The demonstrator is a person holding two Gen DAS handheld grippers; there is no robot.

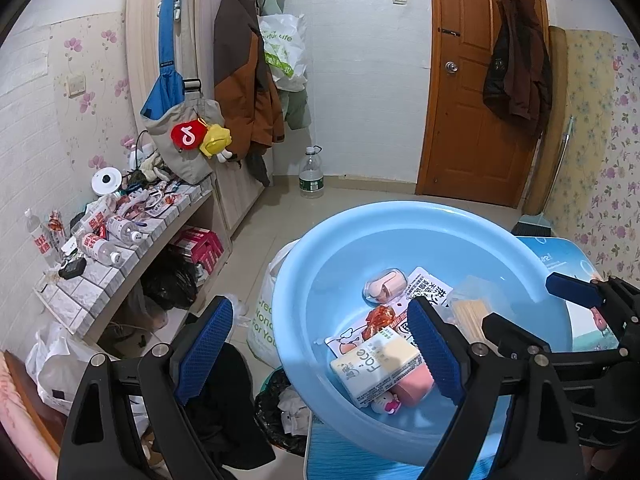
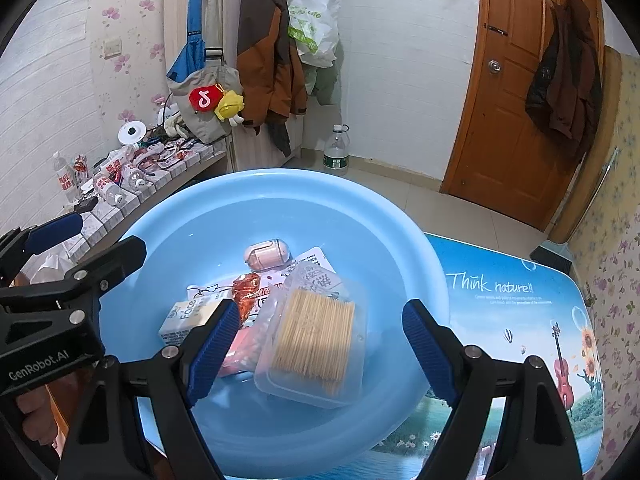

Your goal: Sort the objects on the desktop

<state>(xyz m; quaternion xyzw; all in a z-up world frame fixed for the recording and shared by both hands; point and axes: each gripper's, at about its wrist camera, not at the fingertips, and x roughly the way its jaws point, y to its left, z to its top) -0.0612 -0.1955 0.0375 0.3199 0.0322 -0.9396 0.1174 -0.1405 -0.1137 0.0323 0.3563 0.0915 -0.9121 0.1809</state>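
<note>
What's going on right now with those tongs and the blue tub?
Left tongs open, empty. Right tongs open, empty, above toothpick box. Blue basin holds the sorted items. Nothing in the way.

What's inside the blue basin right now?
In the blue basin: a clear toothpick box, a Face tissue pack, a pink case, an orange snack packet and leaflets. Whatever is beneath them is covered.

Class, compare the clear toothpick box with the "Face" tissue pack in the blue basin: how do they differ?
The toothpick box is clear rigid plastic showing tan sticks; the tissue pack is opaque, white and yellow, printed. The box lies on top of other items; the pack sits lower, beside it. Both lie inside the blue basin.
</note>
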